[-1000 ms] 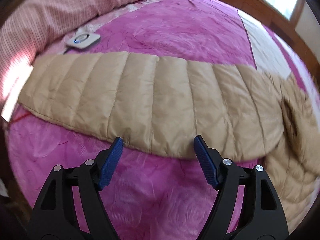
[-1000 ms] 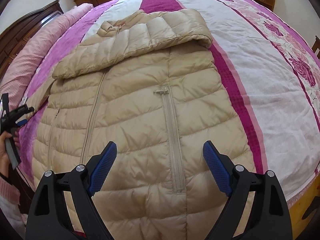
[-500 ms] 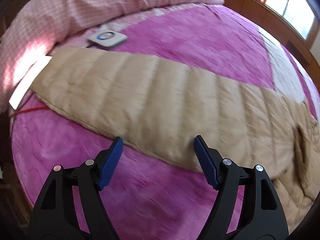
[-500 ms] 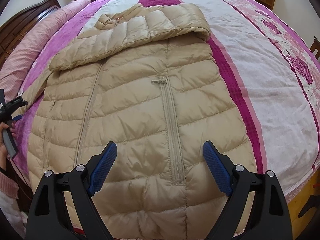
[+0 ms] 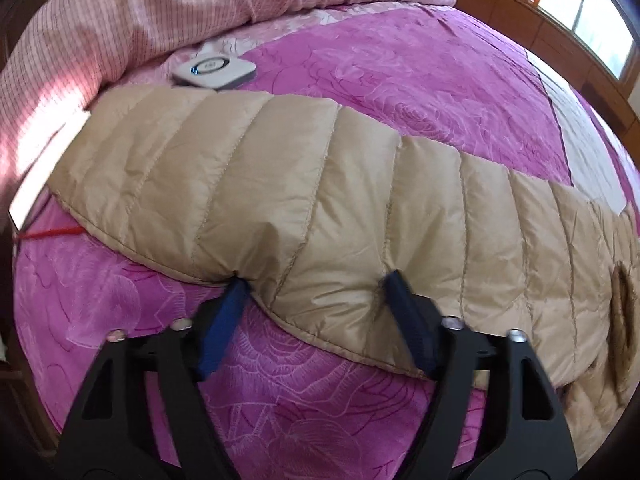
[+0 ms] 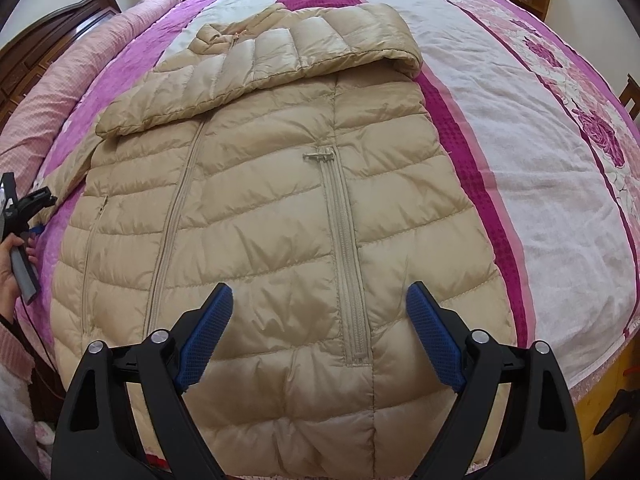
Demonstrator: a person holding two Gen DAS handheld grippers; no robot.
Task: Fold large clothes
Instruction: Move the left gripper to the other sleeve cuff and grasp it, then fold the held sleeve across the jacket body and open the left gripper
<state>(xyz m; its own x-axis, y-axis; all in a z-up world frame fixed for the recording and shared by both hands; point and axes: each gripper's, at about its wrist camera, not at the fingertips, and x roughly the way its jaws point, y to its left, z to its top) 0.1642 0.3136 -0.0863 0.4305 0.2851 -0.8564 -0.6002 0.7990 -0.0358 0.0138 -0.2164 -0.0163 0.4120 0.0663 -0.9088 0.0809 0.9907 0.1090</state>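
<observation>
A tan quilted down jacket (image 6: 264, 216) lies flat on the bed, front up, one sleeve folded across its chest. Its other sleeve (image 5: 280, 184) stretches out over the magenta quilt in the left wrist view. My left gripper (image 5: 316, 284) is open, its blue fingertips (image 5: 224, 320) pushed against the sleeve's near edge, which bunches between them. My right gripper (image 6: 320, 300) is open and empty, hovering over the jacket's lower front beside a pocket zipper (image 6: 344, 264). The left gripper also shows in the right wrist view (image 6: 24, 216) at the far left.
A white square device (image 5: 214, 70) lies on the quilt beyond the sleeve. A pink checked duvet (image 5: 160, 8) is heaped behind it. A red cord (image 5: 52, 233) runs at the left. The bed's edge (image 6: 600, 376) is at the right, wooden furniture around.
My left gripper has moved forward onto the sleeve's near edge, so the fabric now bunches between its fingers. The right gripper has drifted slightly over the jacket, still open.
</observation>
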